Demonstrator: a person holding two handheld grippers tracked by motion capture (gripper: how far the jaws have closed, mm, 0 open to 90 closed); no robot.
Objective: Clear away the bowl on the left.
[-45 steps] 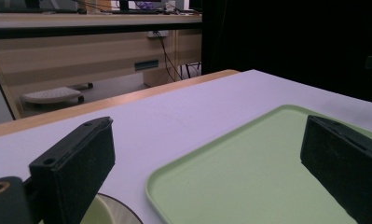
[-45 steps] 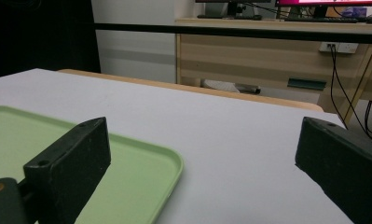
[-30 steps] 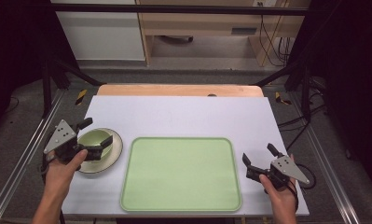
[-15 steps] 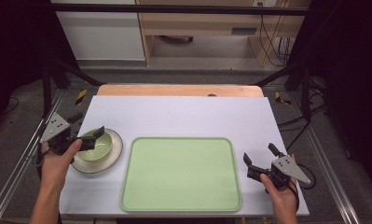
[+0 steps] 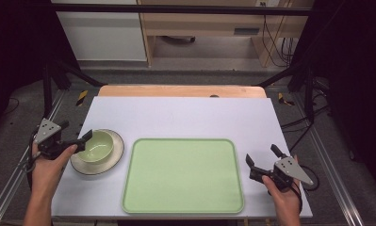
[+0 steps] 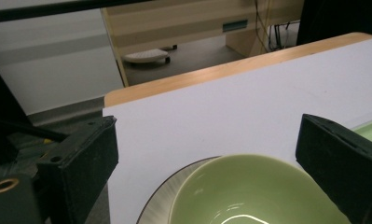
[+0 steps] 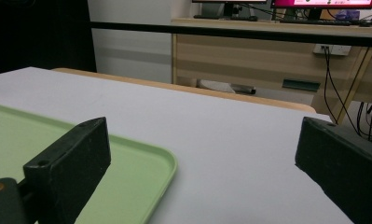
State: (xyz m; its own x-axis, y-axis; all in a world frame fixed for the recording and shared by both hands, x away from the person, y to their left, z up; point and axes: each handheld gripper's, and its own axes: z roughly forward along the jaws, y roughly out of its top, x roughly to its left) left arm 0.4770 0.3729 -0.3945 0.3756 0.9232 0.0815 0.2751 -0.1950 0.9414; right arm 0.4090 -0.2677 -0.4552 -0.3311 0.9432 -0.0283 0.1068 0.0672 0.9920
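Bowl just ahead of the left tongs
Left tongs point(image 5: 75, 140) spread beside the bowl point(image 5: 97, 146); right tongs point(image 5: 262, 160) spread too, well apart past the tray point(image 5: 183, 176).

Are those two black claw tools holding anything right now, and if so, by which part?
Nothing is held. The left gripper is open at the left side of the green bowl, not clamped on it. The right gripper is open, beside the tray.

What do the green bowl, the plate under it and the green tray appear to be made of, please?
The bowl looks like glazed ceramic: its inside shows a bright, sharp glint. The plate beneath it also looks ceramic, pale with a dark rim, though less clearly. The tray seems to be matte plastic: an even pale green with a soft, rounded moulded lip and no sharp shine.
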